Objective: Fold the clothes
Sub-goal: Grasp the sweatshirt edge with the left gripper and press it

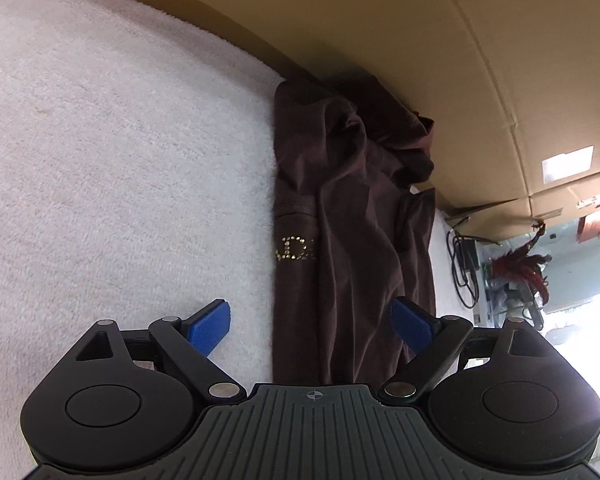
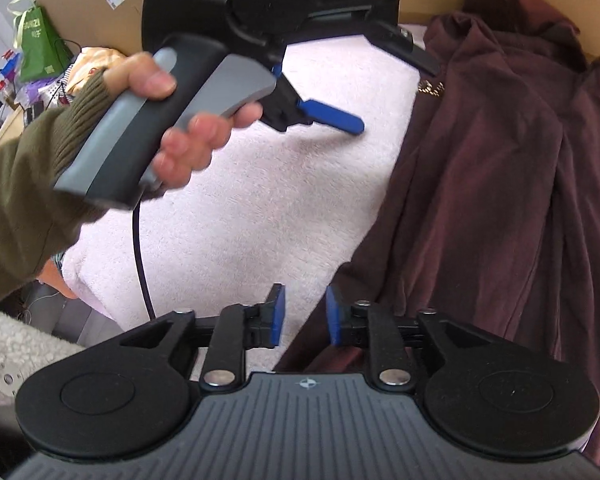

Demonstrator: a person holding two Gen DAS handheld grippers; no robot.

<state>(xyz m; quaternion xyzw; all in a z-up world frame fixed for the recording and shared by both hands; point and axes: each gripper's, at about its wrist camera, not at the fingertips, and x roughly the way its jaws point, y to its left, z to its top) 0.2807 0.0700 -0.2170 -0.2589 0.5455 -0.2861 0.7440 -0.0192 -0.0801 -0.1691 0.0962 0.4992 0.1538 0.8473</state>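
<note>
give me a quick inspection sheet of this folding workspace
surface: pale fleecy blanket, mostly bare
job's things: maroon garment, partly folded lengthwise, rhinestone lettering at its edge
clutter: green gift bag, bits beyond the blanket
grippers: left gripper open, straddling the garment's edge; right gripper open, nothing pinched
cables: black cord from the left handle; loose cables off the blanket
surroundings: cardboard boxes behind

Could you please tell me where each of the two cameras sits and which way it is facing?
Left wrist: on the left gripper, looking down at the maroon garment on the white fleece cover; its open jaws show.
Right wrist: on the right gripper, facing the same garment; its jaws stand apart, plus the left hand in an olive sleeve.
Shared: garment, cover, cardboard box.
</note>
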